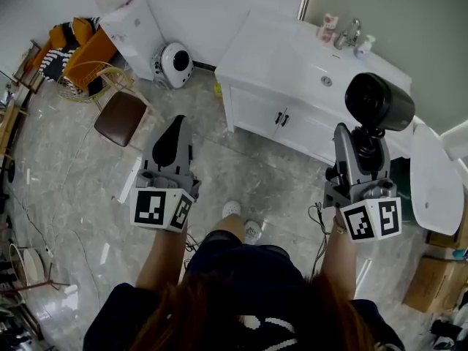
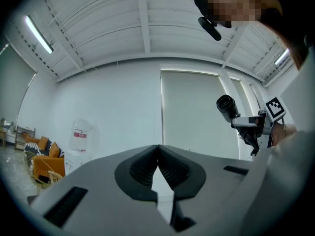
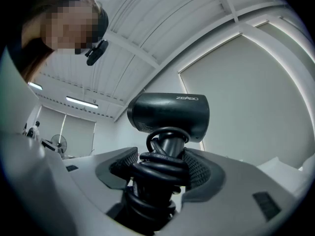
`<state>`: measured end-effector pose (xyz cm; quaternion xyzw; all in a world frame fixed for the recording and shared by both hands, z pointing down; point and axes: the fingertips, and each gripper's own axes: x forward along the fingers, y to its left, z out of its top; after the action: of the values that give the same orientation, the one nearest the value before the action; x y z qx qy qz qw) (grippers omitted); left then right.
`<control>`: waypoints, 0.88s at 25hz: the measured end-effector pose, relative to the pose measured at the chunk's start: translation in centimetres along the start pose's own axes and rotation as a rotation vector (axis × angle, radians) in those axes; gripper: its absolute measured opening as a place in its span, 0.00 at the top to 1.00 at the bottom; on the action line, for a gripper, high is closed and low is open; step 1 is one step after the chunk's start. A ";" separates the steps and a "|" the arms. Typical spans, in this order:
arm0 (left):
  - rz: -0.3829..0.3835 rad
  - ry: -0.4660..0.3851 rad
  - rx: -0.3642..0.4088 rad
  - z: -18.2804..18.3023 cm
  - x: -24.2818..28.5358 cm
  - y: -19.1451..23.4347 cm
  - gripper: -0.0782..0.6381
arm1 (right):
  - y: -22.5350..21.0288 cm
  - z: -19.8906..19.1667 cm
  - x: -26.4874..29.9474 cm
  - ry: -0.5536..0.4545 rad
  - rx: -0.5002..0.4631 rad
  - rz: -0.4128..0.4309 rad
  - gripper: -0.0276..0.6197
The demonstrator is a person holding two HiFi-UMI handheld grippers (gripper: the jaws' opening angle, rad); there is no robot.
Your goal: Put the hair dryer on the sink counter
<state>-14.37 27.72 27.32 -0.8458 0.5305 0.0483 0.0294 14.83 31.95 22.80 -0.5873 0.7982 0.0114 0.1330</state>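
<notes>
Hair dryer (image 1: 379,101) | cord-wrapped handle clamped in right tool (image 3: 162,167) | left tool (image 2: 157,156) closed | sink counter (image 1: 272,50) just beyond

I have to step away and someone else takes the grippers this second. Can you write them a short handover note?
The left gripper has its jaws together with nothing in them, and is held out in front.
The right gripper is closed on the handle of the hair dryer, over the cord wound round it. The dryer is upright, head on top.
The sink counter is just ahead; the dryer is in the air, not set down.
Done: dryer in hand.
Left: carry it over, set it on a bare part of the counter beside the basin, then open the jaws.
</notes>
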 end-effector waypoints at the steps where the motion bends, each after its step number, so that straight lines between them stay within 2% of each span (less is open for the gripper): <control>1: -0.001 0.005 0.002 -0.2 0.2 0.0 0.87 | -0.1 -0.2 0.1 0.001 0.007 0.001 0.50; 9: -0.028 -0.006 -0.013 -1.5 5.8 1.8 0.87 | -2.1 -1.5 4.4 0.008 0.005 -0.011 0.50; 17: -0.048 -0.035 -0.023 -1.6 15.1 6.7 0.87 | -4.0 -1.4 14.0 -0.029 0.002 -0.009 0.50; 22: -0.060 -0.046 -0.033 -1.8 19.9 10.0 0.87 | -4.6 -2.8 19.2 -0.008 -0.013 -0.015 0.50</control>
<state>-14.63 5.40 26.91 -0.8605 0.5030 0.0754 0.0290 13.32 12.08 21.80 -0.5940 0.7933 0.0180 0.1326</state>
